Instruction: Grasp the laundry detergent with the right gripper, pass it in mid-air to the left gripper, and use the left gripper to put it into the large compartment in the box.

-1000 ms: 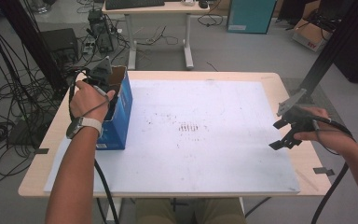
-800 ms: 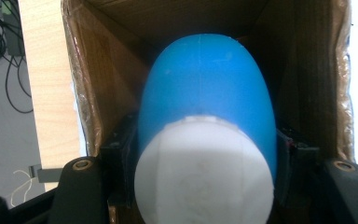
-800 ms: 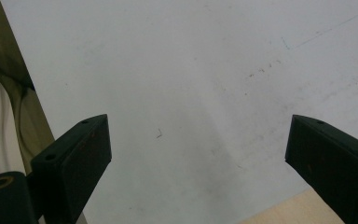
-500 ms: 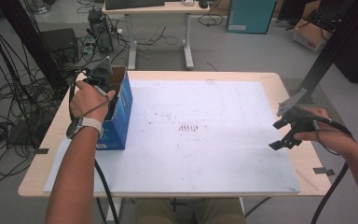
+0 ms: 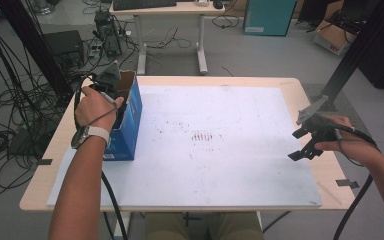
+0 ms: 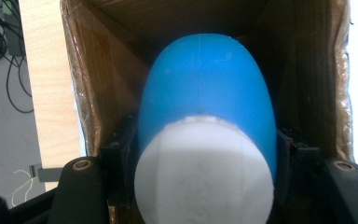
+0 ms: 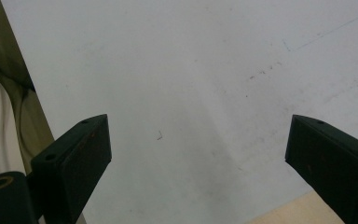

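A white sheet (image 5: 220,150) covers the wooden table (image 5: 40,185); cables (image 5: 10,110) lie beside it.

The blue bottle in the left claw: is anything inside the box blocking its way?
Nothing visible does. The blue bottle, clamped in the left claw, has only the bare cardboard walls of the box around it; the bottom stays hidden behind the bottle.
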`<state>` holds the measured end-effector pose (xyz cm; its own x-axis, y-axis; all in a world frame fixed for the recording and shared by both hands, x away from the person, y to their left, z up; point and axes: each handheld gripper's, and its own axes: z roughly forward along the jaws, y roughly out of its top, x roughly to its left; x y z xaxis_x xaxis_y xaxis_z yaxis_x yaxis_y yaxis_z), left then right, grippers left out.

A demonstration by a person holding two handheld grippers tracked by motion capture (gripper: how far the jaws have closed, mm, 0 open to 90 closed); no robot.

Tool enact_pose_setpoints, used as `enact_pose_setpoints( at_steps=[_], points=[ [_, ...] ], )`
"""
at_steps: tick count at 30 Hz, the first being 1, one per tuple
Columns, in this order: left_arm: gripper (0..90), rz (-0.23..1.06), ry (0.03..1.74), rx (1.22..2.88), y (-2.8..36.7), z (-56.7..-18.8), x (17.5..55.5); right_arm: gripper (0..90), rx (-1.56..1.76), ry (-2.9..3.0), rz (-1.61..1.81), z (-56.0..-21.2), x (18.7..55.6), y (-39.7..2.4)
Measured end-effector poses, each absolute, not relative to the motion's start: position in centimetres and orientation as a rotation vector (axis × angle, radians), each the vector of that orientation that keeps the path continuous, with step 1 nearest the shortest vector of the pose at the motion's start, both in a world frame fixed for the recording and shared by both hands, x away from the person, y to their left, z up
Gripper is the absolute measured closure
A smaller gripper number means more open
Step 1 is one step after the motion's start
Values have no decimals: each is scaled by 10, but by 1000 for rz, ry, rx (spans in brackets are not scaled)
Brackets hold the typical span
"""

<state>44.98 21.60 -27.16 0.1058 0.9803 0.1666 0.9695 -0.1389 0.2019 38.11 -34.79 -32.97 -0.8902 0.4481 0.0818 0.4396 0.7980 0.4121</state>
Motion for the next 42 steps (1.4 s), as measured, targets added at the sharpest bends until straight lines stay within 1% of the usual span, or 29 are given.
enact_pose_setpoints(
  at_steps=[42],
  points=[
    [375, 407, 2030, 2302, 217, -272, 449, 68, 727, 2961, 672, -331, 381, -348]
  ],
)
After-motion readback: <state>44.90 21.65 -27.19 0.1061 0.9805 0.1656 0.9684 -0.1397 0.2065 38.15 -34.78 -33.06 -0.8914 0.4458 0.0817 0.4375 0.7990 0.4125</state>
